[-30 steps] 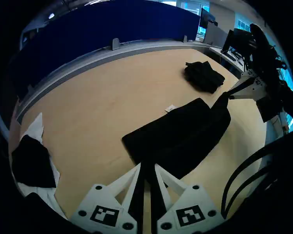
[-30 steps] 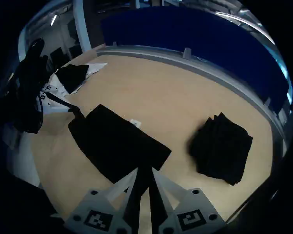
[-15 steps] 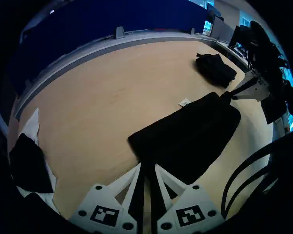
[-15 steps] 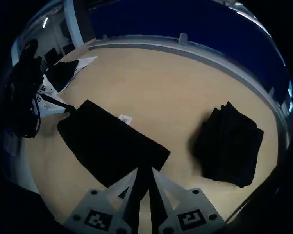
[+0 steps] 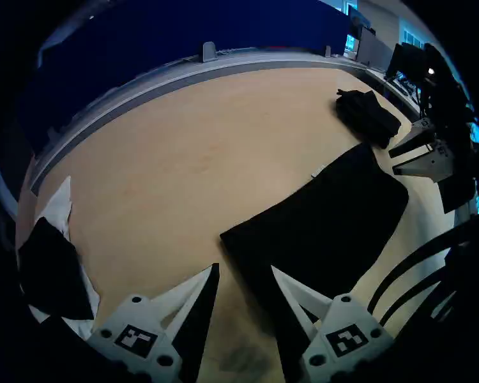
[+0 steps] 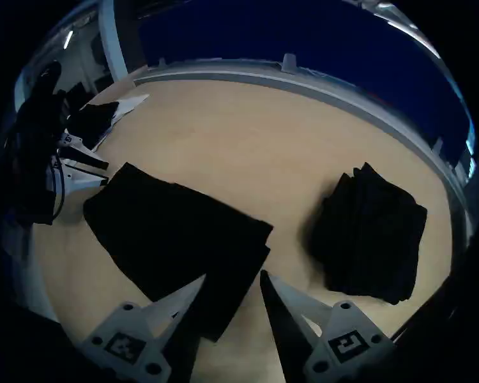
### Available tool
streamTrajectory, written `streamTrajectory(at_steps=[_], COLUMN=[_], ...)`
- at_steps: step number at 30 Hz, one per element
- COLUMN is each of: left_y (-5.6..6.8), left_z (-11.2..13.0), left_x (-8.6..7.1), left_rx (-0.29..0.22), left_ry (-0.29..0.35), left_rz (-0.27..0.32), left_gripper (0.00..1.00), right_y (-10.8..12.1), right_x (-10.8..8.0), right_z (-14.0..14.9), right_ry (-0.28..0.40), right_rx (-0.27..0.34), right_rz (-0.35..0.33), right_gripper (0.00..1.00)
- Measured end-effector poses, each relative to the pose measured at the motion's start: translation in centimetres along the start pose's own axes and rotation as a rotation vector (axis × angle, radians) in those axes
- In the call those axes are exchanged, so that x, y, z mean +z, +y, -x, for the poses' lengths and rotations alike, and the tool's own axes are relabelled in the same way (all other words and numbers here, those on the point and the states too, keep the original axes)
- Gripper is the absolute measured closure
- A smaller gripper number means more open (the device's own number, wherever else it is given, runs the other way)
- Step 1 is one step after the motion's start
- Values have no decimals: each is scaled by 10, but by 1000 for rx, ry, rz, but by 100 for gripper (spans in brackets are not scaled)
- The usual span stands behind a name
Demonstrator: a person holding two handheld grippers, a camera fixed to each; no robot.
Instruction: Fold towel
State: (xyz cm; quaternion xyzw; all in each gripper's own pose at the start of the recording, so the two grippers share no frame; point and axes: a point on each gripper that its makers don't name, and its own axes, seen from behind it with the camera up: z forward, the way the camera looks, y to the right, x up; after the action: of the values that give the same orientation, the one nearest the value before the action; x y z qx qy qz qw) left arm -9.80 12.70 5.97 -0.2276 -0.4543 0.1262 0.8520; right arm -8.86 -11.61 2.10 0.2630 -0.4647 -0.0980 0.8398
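Both pairs of fingers are wide apart, and neither presses on anything. Your left gripper hangs over the near end of the black towel. The fabric's corner lies in the gap between the two fingers, and the right-hand finger crosses over the cloth. Whether that finger touches the cloth I cannot tell.

In the right gripper view, your right gripper is spread just as wide at the opposite end of the towel. Its left-hand finger lies across the fabric, and bare wood shows between the tips. The towel lies flat on the wooden desk, doubled over. At the end nearest the right gripper the top layer stops short, and a strip of the lower layer sticks out past it.

Each gripper also shows far off in the other's view, at the far edge of the towel, fingers parted and just beside the cloth.

Beyond the towel's right-gripper end, apart from it, sits a stack of folded black cloths. Near the other end of the desk, a loose black cloth lies on a white sheet. A blue partition runs along the desk's far edge.
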Motion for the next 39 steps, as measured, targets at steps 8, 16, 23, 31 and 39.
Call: streamTrajectory(at_steps=[8, 16, 23, 31, 39], left_y=[3, 4, 1, 1, 6], left_z=[1, 6, 19, 50, 86], left_x=[-7, -19, -39, -64, -90], left_rx=[-2, -15, -38, -83, -125], left_ry=[13, 26, 42, 48, 51], left_rz=[6, -7, -36, -72, -112], left_gripper=[14, 7, 7, 8, 7], right_y=[0, -5, -14, -26, -36], right_x=[-6, -11, -21, -33, -45], right_z=[-1, 5, 16, 33, 52], right_ry=[22, 28, 30, 25, 21], right_rx=[-5, -11, -12, -17, -7], right_rz=[4, 0, -14, -23, -32], right_gripper=[11, 11, 11, 11, 11])
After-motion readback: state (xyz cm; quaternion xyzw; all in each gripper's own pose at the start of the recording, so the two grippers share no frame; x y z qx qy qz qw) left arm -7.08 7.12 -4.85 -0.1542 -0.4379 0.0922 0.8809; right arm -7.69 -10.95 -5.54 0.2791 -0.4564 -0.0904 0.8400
